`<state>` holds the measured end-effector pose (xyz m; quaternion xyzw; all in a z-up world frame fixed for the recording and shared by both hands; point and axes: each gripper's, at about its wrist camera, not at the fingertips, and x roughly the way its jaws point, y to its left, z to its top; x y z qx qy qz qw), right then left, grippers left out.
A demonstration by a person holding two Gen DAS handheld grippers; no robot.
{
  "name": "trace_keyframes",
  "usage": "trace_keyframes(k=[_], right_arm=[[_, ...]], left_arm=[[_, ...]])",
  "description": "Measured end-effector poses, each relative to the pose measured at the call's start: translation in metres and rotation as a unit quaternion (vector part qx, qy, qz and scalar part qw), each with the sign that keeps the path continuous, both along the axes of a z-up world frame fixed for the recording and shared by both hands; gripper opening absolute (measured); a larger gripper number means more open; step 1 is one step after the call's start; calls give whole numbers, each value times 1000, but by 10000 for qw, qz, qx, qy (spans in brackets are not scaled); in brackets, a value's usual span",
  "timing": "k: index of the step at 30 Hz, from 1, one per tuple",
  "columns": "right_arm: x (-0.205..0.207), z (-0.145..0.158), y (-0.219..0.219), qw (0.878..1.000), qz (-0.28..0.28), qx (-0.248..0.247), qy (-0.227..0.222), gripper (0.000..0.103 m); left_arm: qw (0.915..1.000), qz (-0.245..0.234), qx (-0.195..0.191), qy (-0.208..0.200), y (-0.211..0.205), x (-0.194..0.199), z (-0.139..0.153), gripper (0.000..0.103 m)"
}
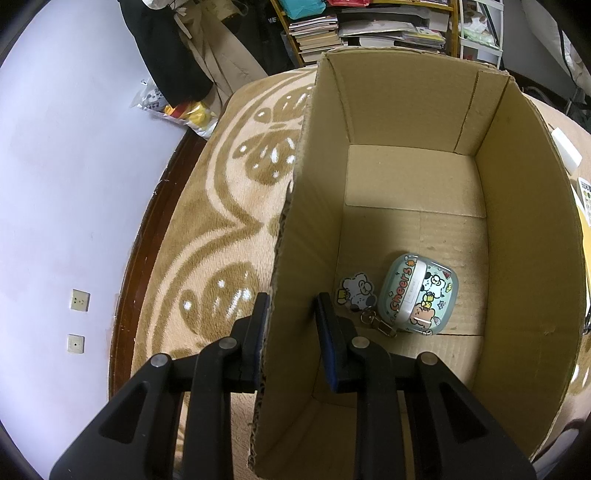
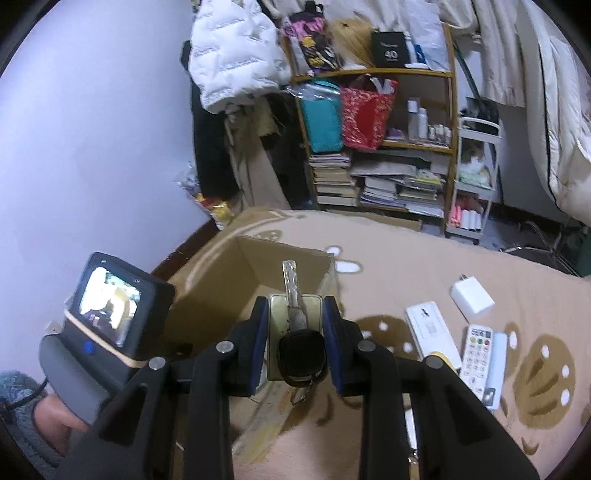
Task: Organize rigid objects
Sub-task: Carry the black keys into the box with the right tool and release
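- We see the left gripper (image 1: pixel 291 325) clamped on the left wall of the open brown cardboard box (image 1: pixel 524 221), one black finger outside the wall and one inside, both pads pressing the corrugated edge
- Just inside that wall, on the box floor, lies a pale green rounded case with cartoon stickers and the word "Cheers" (image 1: pixel 417 295), with a small white cartoon keyring charm (image 1: pixel 356 290) on a metal clasp touching its left side
- The box stands on a beige plush blanket with a brown leaf pattern (image 1: pixel 221 221); beyond it we see a lilac wall (image 1: pixel 55 166) and a wooden shelf stacked with books (image 1: pixel 351 29)
- We see the right gripper (image 2: pixel 294 332) pinching a flat brass-coloured metal plate (image 2: pixel 277 332) edge to edge between its blue pads, and a black-headed silver key (image 2: pixel 295 325) lies on the plate, its blade pointing away from the camera
- Plate and key hang above the near edge of the cardboard box (image 2: pixel 207 288), whose opening shows behind them
- To the right on the blanket lie a white plug adapter (image 2: pixel 472 295), a white oblong device (image 2: pixel 432 332) and a white remote with coloured buttons (image 2: pixel 476 350), well apart from the box
- At the left edge we see the left gripper's handle with a small lit screen (image 2: pixel 110 314), held by a hand (image 2: pixel 55 417) in a grey knitted sleeve
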<state>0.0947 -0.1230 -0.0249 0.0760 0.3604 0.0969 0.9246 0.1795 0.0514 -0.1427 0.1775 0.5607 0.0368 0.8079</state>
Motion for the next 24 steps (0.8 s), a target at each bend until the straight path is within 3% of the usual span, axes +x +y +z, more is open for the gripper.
trace_keyframes(k=[6,15,24], right_arm=[[0,-7,12,9997,205,88,55,30],[7,-30,9,9967,358,611,399,30],[9,-44,15,9948,472,694,581,30]], left_arm=[[10000,3,-8,0,0,0,0,24],[10000,-4,-8,-2,1,0,0,24],[10000,-7,-7,-3,1,0,0,24]])
